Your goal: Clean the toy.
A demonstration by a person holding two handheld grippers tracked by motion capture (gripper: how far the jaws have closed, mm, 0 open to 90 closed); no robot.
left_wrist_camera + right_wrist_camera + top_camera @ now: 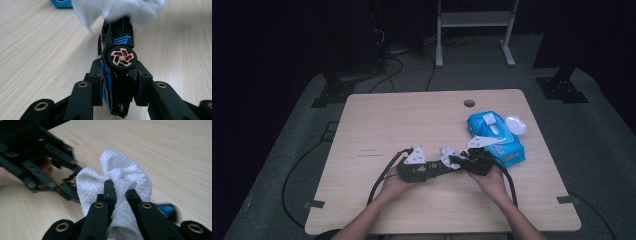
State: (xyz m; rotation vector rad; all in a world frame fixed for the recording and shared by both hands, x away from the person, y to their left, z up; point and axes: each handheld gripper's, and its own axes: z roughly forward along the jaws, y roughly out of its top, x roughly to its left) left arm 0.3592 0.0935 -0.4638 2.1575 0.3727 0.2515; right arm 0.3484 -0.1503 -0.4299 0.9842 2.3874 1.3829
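From above, both hands are meeting at the near middle of the pale wooden table (412, 120): the left gripper (446, 167) and right gripper (458, 161) are converging on a crumpled white wipe (448, 152), with a blue wet-wipe pack (496, 136) lying at two o'clock. In the left gripper view, the jaws are clamping a black-and-blue toy car (117, 62), wipe draping its twelve o'clock end. In the right gripper view, the jaws are pinching that wipe, toy car peeking out at four o'clock.
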